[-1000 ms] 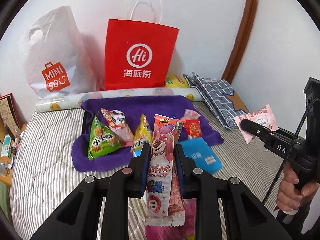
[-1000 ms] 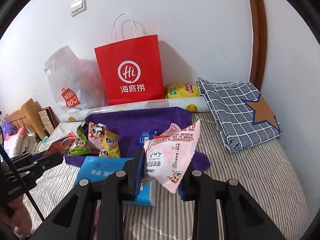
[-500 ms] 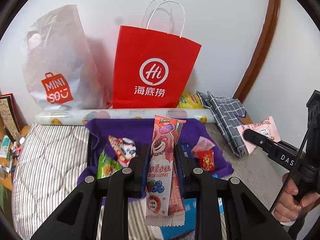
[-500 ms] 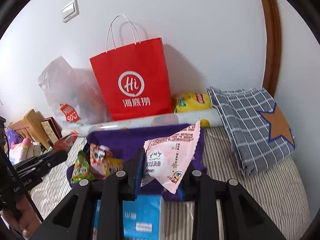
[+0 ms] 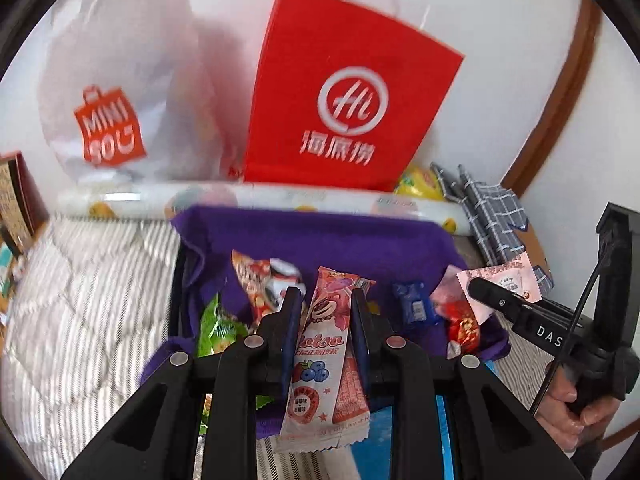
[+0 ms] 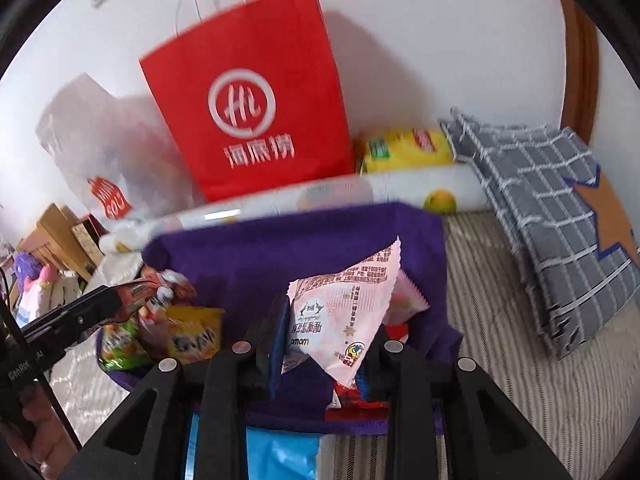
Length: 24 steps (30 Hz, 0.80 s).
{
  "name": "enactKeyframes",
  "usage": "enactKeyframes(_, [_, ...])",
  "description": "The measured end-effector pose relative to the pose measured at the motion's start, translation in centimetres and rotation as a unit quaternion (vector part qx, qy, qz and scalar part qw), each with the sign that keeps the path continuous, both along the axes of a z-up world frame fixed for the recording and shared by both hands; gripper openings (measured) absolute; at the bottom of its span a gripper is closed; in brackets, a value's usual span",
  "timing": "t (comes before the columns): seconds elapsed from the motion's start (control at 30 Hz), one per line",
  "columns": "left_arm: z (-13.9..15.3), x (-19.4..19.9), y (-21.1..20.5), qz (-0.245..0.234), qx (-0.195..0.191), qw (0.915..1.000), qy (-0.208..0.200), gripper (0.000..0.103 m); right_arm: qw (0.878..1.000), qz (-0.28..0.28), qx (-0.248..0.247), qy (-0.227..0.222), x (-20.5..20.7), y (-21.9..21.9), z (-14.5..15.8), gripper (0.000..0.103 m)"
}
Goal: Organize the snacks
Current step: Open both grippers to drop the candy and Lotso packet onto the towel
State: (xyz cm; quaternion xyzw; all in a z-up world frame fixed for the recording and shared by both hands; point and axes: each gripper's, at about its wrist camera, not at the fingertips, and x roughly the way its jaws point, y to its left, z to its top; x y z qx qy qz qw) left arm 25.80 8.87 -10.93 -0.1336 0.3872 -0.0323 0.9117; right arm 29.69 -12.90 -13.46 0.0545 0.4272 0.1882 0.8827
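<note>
Left hand-held gripper (image 5: 326,316) clamps long pink snack stick (image 5: 325,364); right hand-held gripper (image 6: 326,332) clamps pink triangular snack packet (image 6: 348,312), both above purple cloth (image 6: 280,248).

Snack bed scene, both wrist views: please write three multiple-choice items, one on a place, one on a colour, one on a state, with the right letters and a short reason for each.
1. Where does the yellow packet lie?
A. right of the red paper bag, against the wall
B. on the purple cloth
C. in a gripper

2. What colour is the packet in the right gripper?
A. green
B. pink
C. blue

3. What is the state of the left gripper?
A. open, holding nothing
B. shut on a tissue pack
C. shut on the long pink snack stick

Answers: 1 A, it sits behind the patterned roll. 2 B, the pink triangular packet shows between the fingers. 3 C, both fingers press the stick's sides.
</note>
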Motion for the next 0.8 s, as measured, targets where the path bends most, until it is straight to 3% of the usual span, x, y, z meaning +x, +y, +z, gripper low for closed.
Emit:
enactKeyframes(0.57, [0.1, -0.3, 0.6, 0.033, -0.014, 0.9988, -0.031, 0.024, 1.0, 0.023, 0.004, 0.002, 0.2, 0.5, -1.3, 0.029])
enactKeyframes(0.7, [-0.1, -0.3, 0.5, 0.042, -0.01, 0.9984, -0.038, 0.024, 1.0, 0.009, -0.001, -0.024, -0.4, 0.2, -0.7, 0.039])
enactKeyframes(0.8, [-0.5, 0.0, 0.7, 0.049, -0.009, 0.9982, -0.033, 0.024, 0.999, 0.006, -0.002, -0.035, -0.7, 0.0, -0.4, 0.04])
